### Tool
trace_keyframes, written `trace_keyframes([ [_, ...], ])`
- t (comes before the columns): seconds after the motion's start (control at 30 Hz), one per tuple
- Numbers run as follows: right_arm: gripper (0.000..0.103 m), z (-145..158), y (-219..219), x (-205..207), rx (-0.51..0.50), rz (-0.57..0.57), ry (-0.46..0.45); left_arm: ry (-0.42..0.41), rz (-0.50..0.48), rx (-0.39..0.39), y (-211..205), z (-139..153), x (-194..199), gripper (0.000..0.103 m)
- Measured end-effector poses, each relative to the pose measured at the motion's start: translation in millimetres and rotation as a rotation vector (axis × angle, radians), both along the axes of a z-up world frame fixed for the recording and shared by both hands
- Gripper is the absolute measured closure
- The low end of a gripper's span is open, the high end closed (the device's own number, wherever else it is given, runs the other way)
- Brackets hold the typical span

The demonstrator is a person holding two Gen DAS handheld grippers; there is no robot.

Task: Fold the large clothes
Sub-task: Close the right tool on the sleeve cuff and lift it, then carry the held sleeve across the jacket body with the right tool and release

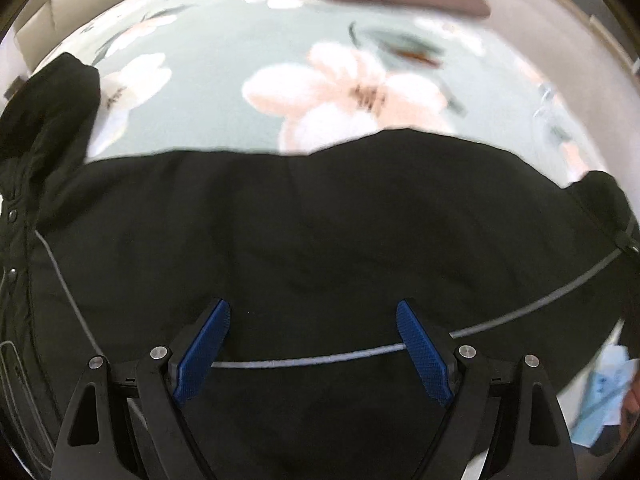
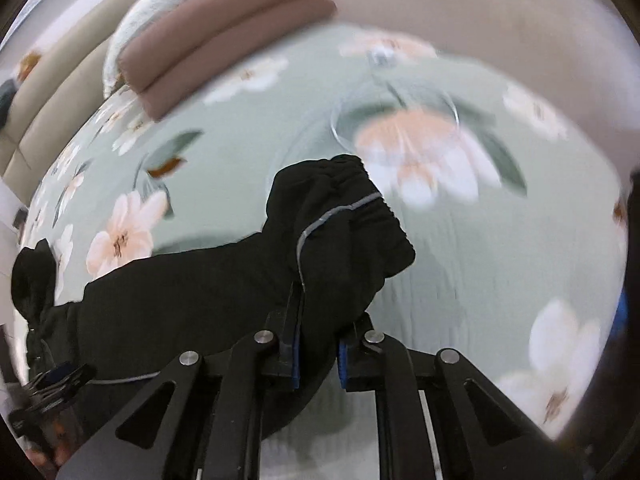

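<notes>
Left tool [image 1: 312,344]: blue pads [image 1: 204,350] spread wide, nothing between them, hovering over the black jacket [image 1: 320,232]. A grey piping line [image 1: 304,360] crosses the cloth between the pads, running up toward 3 o'clock. Snap buttons [image 1: 12,213] show on the jacket edge at 9 o'clock.

Right tool [image 2: 318,354]: jaws closed tight on a bunched sleeve [image 2: 340,232] of the same jacket; the ribbed cuff [image 2: 380,200] stands up beyond the fingertips toward 12 o'clock, grey piping along it.

Jacket body lies spread on a bed with a pale green floral bedspread [image 2: 460,264], trailing off to 9 o'clock in the right view. Folded brown blankets [image 2: 224,40] stacked at the far edge of the bed, 11 o'clock. Beige upholstered headboard [image 2: 60,92] behind them at 10 o'clock. Both views blurred.
</notes>
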State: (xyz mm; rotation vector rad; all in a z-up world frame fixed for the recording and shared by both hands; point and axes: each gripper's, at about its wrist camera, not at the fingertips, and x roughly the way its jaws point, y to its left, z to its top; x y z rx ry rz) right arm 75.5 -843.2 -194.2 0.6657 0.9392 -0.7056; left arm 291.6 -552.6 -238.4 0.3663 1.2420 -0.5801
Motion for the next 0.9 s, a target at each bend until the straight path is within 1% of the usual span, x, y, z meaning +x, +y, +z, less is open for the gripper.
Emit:
trace_keyframes([
  [0.03, 0.088, -16, 0, 0, 0.024, -0.009, 0.032, 0.001, 0.005, 0.022, -4, -11, 1, 0.017],
  [0.1, 0.088, -36, -2, 3, 0.047, -0.01, 0.067, -0.041, -0.002, 0.023, -8, -11, -1, 0.016],
  [0.13, 0.088, -46, -3, 5, 0.061, -0.008, 0.074, -0.042, -0.007, 0.028, -10, -11, -1, 0.016],
  [0.17, 0.088, -53, -6, 3, 0.079, -0.004, 0.073, -0.038, -0.008, 0.024, -9, -10, -1, 0.016],
  [0.23, 0.088, -53, -8, 5, 0.085, -0.005, 0.068, -0.018, -0.008, -0.001, -5, -6, -1, 0.016],
  [0.3, 0.088, -38, -3, 6, 0.058, 0.014, 0.043, -0.01, -0.003, -0.032, 7, 5, 0, 0.016],
  [0.43, 0.089, 10, 22, 12, 0.003, 0.066, -0.046, -0.053, 0.01, -0.068, 39, 34, 2, 0.017],
  [0.5, 0.089, 27, 38, 22, -0.025, 0.093, -0.072, -0.065, 0.018, -0.082, 57, 46, 4, 0.017],
  [0.53, 0.089, 41, 53, 30, -0.049, 0.118, -0.09, -0.072, 0.021, -0.086, 67, 52, 6, 0.017],
  [0.57, 0.089, 48, 63, 37, -0.053, 0.136, -0.104, -0.08, 0.027, -0.087, 77, 57, 7, 0.017],
  [0.7, 0.089, 75, 116, 77, -0.041, 0.223, -0.163, -0.12, 0.063, -0.108, 129, 89, 16, 0.017],
  [0.8, 0.089, 91, 171, 109, -0.03, 0.314, -0.206, -0.157, 0.097, -0.124, 168, 109, 25, 0.017],
  [0.9, 0.089, 100, 231, 142, -0.03, 0.405, -0.222, -0.181, 0.134, -0.139, 204, 120, 34, 0.017],
])
